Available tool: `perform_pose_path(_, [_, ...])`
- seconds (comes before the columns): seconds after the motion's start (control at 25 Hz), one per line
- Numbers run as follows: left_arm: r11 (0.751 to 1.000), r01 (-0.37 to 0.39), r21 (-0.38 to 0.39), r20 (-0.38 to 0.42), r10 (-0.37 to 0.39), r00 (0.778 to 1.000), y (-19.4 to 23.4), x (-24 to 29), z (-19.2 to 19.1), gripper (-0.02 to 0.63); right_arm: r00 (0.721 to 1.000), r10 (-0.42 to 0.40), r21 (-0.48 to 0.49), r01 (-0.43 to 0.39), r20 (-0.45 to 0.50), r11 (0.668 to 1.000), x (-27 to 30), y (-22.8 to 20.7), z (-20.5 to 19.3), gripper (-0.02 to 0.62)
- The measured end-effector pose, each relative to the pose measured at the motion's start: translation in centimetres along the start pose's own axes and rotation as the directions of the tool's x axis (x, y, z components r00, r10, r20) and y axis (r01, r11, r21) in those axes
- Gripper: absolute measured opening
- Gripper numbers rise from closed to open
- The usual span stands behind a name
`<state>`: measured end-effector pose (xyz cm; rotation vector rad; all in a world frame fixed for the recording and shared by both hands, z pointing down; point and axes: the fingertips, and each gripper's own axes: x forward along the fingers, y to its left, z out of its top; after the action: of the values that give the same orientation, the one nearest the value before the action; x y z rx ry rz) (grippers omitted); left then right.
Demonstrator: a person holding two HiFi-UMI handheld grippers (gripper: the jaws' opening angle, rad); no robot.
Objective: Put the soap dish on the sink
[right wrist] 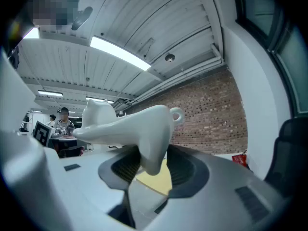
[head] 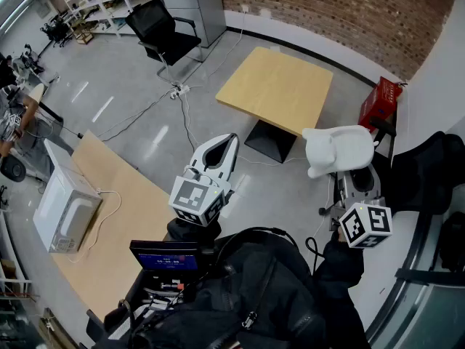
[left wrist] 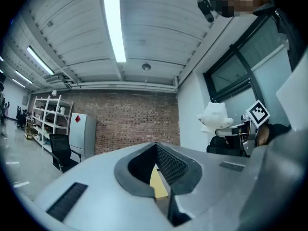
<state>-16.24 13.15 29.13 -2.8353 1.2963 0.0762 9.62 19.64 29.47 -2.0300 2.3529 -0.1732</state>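
The soap dish (head: 341, 150) is white, glossy ceramic shaped like a small animal with a looped tail. My right gripper (head: 356, 179) is shut on it and holds it level in the air, at the right of the head view. In the right gripper view the soap dish (right wrist: 130, 129) lies across the jaws, with one leg pinched between the dark pads (right wrist: 185, 170). My left gripper (head: 228, 142) hangs level at the centre of the head view, tips together and nothing held. The left gripper view shows the soap dish (left wrist: 214, 117) off to the right. No sink is in view.
A square wooden table (head: 276, 89) stands on the grey floor ahead. A long wooden bench (head: 123, 217) with a white microwave (head: 65, 209) is at the left. There is a black chair (head: 163, 31) further back, a red crate (head: 381, 100) by the brick wall, and cables (head: 182, 100) on the floor.
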Motion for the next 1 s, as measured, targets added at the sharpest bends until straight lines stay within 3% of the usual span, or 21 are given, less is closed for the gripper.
perform_pose_path(1.0, [0.999, 0.032, 0.013, -0.038, -0.031, 0.999, -2.2, 1.5, -0.8, 0.0, 0.997, 0.046, 0.022, -0.048, 0.06, 0.999, -0.9, 0.1, 1.2, 0.176])
